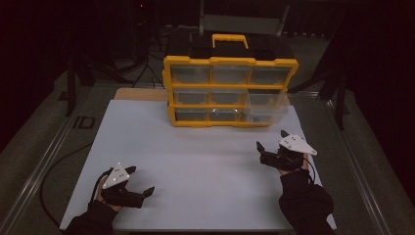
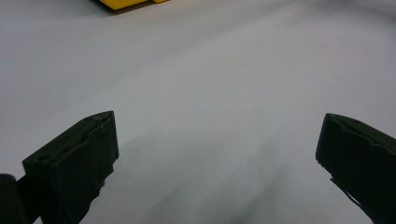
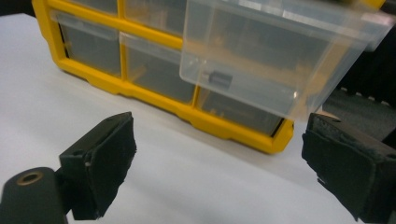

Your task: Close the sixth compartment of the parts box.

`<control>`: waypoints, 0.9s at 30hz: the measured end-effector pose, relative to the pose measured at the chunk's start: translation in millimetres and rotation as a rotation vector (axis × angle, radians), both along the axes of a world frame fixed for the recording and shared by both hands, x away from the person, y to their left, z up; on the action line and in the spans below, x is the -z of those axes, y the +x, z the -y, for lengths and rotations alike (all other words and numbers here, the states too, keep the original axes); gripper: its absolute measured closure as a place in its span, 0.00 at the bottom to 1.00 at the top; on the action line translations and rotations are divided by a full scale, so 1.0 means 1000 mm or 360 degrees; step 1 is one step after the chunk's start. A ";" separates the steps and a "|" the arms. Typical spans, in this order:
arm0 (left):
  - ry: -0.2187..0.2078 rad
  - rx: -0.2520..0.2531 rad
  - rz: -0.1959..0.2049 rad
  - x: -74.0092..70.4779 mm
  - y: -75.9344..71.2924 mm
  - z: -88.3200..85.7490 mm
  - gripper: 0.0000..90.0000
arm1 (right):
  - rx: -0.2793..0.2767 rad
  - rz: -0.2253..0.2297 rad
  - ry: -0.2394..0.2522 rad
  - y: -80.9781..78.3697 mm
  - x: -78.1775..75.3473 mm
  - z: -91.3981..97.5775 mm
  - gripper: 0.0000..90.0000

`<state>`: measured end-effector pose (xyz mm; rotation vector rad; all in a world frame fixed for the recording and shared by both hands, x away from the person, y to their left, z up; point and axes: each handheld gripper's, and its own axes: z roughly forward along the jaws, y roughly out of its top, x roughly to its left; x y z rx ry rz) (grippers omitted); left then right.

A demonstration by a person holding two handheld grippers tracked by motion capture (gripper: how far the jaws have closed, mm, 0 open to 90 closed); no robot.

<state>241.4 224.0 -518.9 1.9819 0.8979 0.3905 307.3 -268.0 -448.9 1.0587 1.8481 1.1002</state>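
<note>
Tongs, left [image 1: 141, 182] and right [image 1: 270, 139], gape wide over the white surface [image 1: 195, 156]; a clear drawer [image 3: 275, 60] juts from the far yellow organizer [image 1: 230, 90].

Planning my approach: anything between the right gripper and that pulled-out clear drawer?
Nothing: bare white table between the right gripper and the drawer, per the right gripper view.

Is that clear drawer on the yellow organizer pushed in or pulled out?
Pulled out: the clear drawer juts forward from the yellow organizer, past its neighbours.
</note>
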 end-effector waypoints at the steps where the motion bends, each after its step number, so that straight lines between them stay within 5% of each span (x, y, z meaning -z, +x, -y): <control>1: -0.0002 0.0000 0.0000 0.000 0.000 0.000 0.00 | 0.0000 0.0000 0.0000 0.000 0.000 0.000 0.11; 11: -0.0002 0.0002 -0.0001 0.000 0.000 0.000 0.00 | -0.0023 -0.0093 0.0010 0.005 0.021 -0.003 0.11; 27: -0.0005 0.0004 -0.0002 0.000 0.000 0.000 0.00 | 0.0055 -0.0133 0.0027 0.018 0.023 0.002 0.41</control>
